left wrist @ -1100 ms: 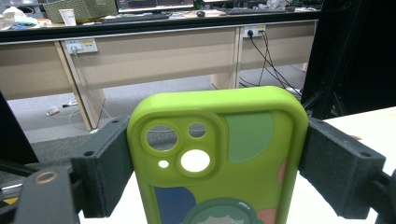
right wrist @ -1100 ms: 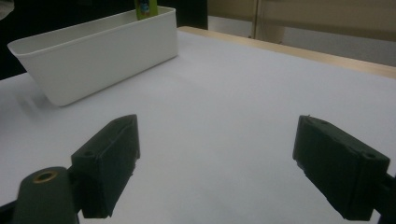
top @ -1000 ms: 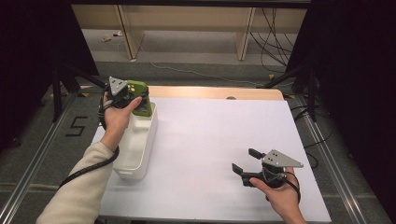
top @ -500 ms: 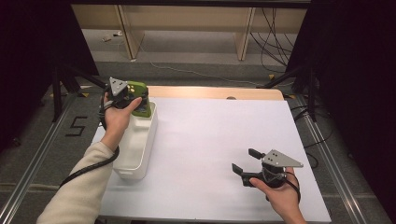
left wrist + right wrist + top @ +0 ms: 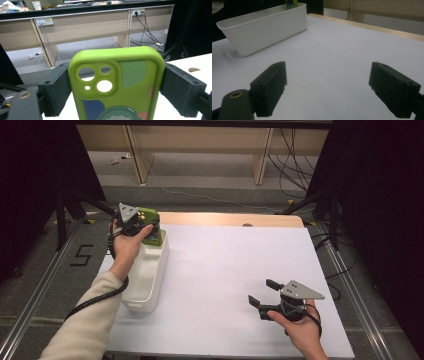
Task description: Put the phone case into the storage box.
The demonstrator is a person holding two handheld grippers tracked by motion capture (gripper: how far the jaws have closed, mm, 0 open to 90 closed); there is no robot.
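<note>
A lime-green phone case [image 5: 117, 75] with cartoon artwork and camera cut-outs stands upright between the jaws of my left gripper [image 5: 119, 87], both pads pressing its long edges. From above, that left gripper [image 5: 150, 226] holds the case [image 5: 148, 214] over the far end of a white rectangular bin [image 5: 150, 285]. My right gripper [image 5: 262, 291] rests low near the table's front right, jaws wide apart with nothing between them. In the right gripper view the open right gripper [image 5: 329, 82] faces the bin [image 5: 267, 27], and the case's green tip [image 5: 291, 3] shows above its far rim.
The bin lies lengthwise along the left edge of the white table top [image 5: 235, 255]. A bare wooden strip [image 5: 225, 218] runs along the far edge. Dark frame posts [image 5: 62, 215] flank the table, with desks and floor cables behind.
</note>
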